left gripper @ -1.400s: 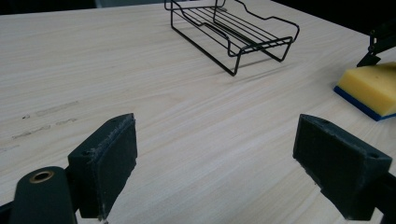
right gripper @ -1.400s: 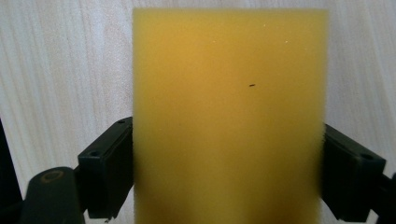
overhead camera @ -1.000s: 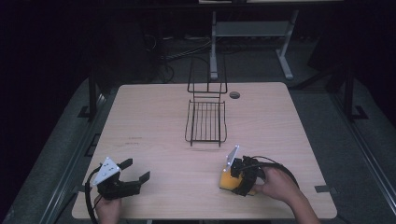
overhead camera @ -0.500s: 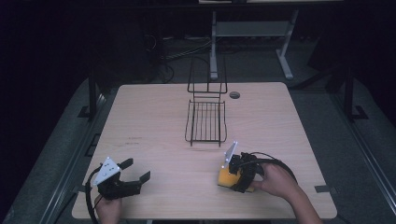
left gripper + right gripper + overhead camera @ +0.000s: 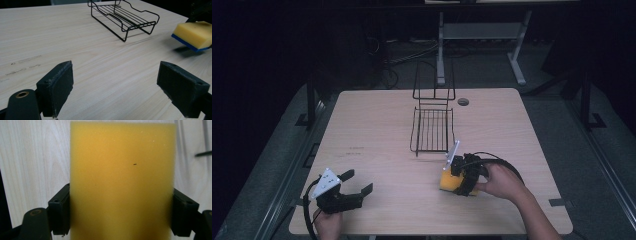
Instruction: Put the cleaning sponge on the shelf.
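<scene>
One sponge (image 5: pixel 448 181) sits clenched in the right tool (image 5: pixel 454 176); one wire rack (image 5: pixel 432 129) nearby; left tool (image 5: pixel 357 184) gapes, released.

One light wooden rectangular worktop (image 5: pixel 377 130) carries everything. On it stands one black wire rack with a raised back (image 5: pixel 432 129). There is one yellow rectangular foam sponge with a blue underside (image 5: pixel 448 180). Two black hand-held grippers are present, each with two padded jaws, and two hands.

High overview, two tool close-ups, shared sponge (image 5: pixel 448 180)
</scene>
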`<move>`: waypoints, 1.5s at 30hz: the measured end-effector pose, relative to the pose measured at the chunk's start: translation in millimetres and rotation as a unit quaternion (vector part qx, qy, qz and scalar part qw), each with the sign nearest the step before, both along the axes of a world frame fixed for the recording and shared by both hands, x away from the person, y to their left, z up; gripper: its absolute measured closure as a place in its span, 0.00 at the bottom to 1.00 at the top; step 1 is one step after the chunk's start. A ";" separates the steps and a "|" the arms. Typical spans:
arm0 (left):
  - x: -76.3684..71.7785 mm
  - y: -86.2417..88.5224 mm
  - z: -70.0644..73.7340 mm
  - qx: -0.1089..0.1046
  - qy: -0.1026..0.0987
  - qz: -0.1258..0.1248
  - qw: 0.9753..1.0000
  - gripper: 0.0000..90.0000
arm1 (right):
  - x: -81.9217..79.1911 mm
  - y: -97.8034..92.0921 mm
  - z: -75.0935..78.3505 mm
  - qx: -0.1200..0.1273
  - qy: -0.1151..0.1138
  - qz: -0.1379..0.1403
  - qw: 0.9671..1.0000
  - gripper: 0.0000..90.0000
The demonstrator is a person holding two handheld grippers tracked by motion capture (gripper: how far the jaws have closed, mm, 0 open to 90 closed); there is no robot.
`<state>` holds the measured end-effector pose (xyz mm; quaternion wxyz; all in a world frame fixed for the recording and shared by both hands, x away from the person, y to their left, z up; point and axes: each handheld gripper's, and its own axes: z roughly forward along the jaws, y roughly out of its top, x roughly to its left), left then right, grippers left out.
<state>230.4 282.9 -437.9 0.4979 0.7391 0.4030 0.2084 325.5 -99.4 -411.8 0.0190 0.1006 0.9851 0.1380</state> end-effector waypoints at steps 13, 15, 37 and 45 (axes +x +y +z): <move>0.5 -4.5 -1.1 -0.002 0.005 -0.005 1.000 0.14 | 21.1 16.0 8.6 0.006 -0.001 0.012 1.000 0.24; 0.6 -5.2 -1.2 -0.002 0.004 -0.005 1.000 0.14 | 25.0 19.6 10.7 0.009 -0.002 0.015 1.000 0.24; 0.5 -1.4 -0.6 -0.005 0.001 -0.002 1.000 0.14 | 64.4 45.9 24.7 0.010 -0.008 0.022 1.000 0.24; 0.9 -0.7 -0.9 -0.005 0.002 -0.001 1.000 0.14 | 75.4 49.4 26.4 0.006 -0.008 0.023 1.000 0.24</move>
